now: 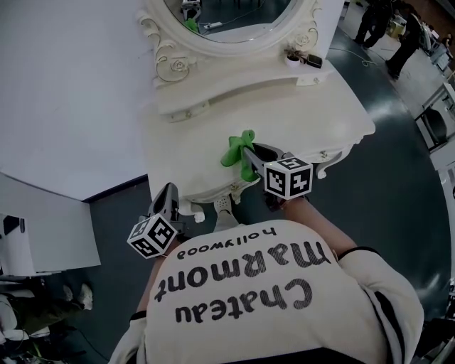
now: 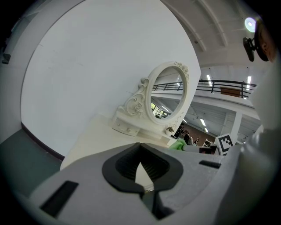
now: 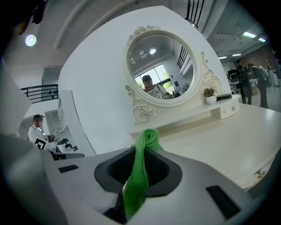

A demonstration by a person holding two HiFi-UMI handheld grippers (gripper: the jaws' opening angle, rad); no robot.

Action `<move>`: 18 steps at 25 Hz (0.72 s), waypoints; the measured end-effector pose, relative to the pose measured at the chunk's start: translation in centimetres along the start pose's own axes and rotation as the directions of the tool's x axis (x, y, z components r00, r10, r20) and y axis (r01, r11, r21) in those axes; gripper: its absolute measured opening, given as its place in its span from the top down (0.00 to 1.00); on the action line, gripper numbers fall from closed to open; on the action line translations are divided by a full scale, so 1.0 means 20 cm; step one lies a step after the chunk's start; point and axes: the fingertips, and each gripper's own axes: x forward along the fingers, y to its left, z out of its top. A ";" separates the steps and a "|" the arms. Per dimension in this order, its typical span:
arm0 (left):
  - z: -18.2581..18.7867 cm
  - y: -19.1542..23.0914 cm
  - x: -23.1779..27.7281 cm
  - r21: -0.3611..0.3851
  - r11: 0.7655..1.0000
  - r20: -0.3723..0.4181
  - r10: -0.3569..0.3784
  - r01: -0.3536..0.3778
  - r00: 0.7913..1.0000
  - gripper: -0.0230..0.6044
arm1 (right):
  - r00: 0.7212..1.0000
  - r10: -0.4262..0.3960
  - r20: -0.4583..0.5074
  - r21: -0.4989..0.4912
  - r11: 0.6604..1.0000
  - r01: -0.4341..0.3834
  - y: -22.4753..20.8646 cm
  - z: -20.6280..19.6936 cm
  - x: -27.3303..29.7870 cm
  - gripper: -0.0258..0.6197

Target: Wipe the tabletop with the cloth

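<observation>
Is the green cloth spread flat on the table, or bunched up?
Bunched: the cloth is a narrow twisted strip pinched between the right tongs.

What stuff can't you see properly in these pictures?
- Head view: the top of the mirror is cut off by the picture's edge.
- Head view: the dark thing beside the little plant is too small to name.
- Head view: the right gripper covers part of the green cloth, so I cannot tell if it touches the tabletop.
- Left gripper view: the left gripper hides most of the green cloth.
</observation>
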 end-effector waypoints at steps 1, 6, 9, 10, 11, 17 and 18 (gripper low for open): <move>0.00 0.00 0.00 0.001 1.000 -0.001 0.000 0.000 1.000 0.95 | 1.000 -0.002 0.000 0.003 1.000 0.002 0.00 -0.01 -0.01 0.84; 0.00 -0.02 -0.01 -0.004 1.000 0.004 -0.008 0.008 1.000 0.95 | 1.000 -0.012 0.006 -0.002 1.000 0.012 0.00 -0.02 -0.03 0.84; -0.01 -0.03 0.00 -0.001 1.000 0.001 -0.015 0.015 1.000 0.95 | 1.000 -0.017 0.006 -0.003 1.000 0.017 0.00 -0.02 -0.03 0.84; -0.01 -0.03 -0.01 -0.001 1.000 0.000 -0.016 0.016 1.000 0.95 | 1.000 -0.018 0.007 -0.002 1.000 0.018 0.00 -0.03 -0.03 0.84; -0.02 -0.03 -0.01 -0.003 1.000 -0.001 -0.017 0.017 1.000 0.95 | 1.000 -0.019 0.009 -0.001 1.000 0.019 0.00 -0.03 -0.03 0.84; -0.02 -0.01 -0.03 -0.009 1.000 0.001 -0.008 0.008 1.000 0.95 | 1.000 -0.015 0.012 0.004 1.000 0.015 0.01 -0.03 -0.04 0.84; -0.02 -0.01 -0.04 -0.010 1.000 0.001 -0.006 0.006 1.000 0.95 | 1.000 -0.015 0.013 0.005 1.000 0.015 0.01 -0.03 -0.04 0.84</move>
